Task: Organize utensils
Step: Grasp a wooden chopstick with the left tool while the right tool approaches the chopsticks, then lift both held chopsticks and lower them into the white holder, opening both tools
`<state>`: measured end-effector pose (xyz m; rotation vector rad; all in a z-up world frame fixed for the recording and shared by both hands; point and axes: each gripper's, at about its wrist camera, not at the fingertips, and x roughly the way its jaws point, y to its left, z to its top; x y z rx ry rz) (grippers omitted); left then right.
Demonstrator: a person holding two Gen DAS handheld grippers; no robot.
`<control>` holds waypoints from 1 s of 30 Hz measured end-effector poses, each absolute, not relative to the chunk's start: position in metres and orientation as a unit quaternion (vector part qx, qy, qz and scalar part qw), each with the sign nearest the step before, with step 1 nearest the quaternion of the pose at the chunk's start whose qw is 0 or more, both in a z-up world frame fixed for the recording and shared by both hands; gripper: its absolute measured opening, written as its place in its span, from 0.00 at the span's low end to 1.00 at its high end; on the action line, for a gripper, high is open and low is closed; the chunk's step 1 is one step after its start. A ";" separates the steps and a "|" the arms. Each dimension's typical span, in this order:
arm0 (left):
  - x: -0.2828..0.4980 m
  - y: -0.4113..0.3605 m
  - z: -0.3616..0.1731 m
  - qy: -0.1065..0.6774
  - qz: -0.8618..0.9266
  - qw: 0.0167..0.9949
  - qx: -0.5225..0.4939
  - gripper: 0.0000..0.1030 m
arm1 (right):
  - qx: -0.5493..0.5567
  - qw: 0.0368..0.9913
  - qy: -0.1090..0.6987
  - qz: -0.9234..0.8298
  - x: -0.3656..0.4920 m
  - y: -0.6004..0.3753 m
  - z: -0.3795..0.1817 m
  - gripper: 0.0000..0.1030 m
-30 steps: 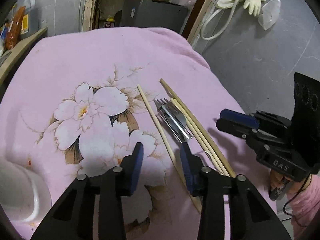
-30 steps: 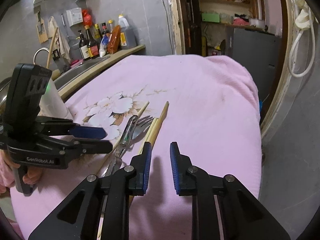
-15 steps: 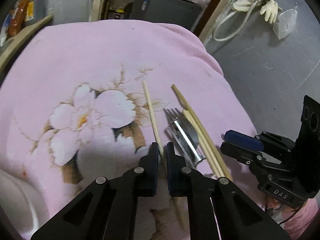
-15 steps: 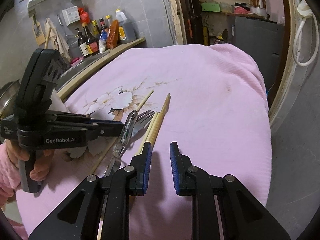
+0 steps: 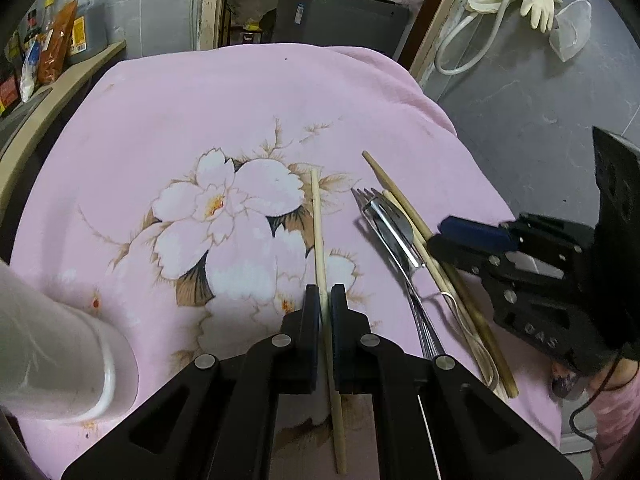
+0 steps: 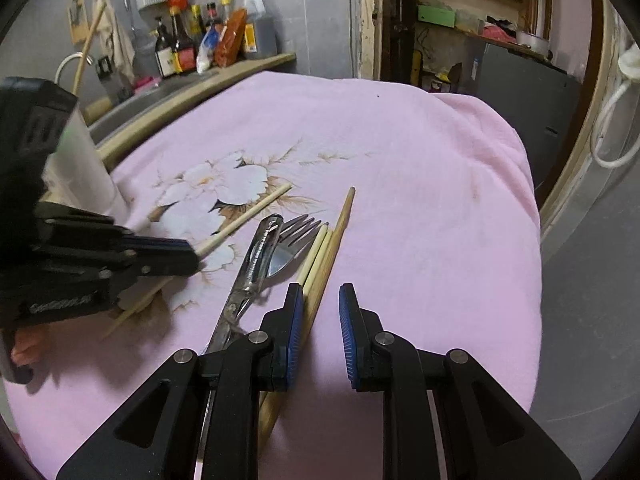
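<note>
Cup: white cup [image 5: 52,344] stands at the left on the pink flowered cloth [image 5: 240,100].
Left gripper [image 5: 325,300]: jaws clamped on a lone chopstick [image 5: 318,220] lying on the cloth.
Utensils: fork [image 6: 294,240], clear-handled utensil [image 6: 256,264] and three chopsticks [image 6: 326,248] lie together.
Right gripper [image 6: 320,312]: jaws slightly apart, empty, just right of the bundle.

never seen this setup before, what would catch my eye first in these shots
The pink floral cloth fills both views. On it, the left gripper is shut on a lone chopstick lying over the flower print. Beside it to the right lies a bundle of fork, clear-handled utensil and more chopsticks, with the right gripper open over them.
</note>
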<state>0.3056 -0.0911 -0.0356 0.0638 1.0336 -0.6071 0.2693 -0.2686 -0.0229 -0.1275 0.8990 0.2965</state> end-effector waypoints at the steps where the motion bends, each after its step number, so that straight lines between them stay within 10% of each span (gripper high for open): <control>1: 0.306 -0.091 -0.035 0.487 -0.286 0.824 0.030 0.04 | -0.065 0.887 0.435 0.139 0.271 -0.268 -0.023 0.15; 30: 0.303 -0.086 -0.029 0.504 -0.291 0.813 0.004 0.02 | 0.069 0.867 0.480 0.117 0.303 -0.293 -0.024 0.04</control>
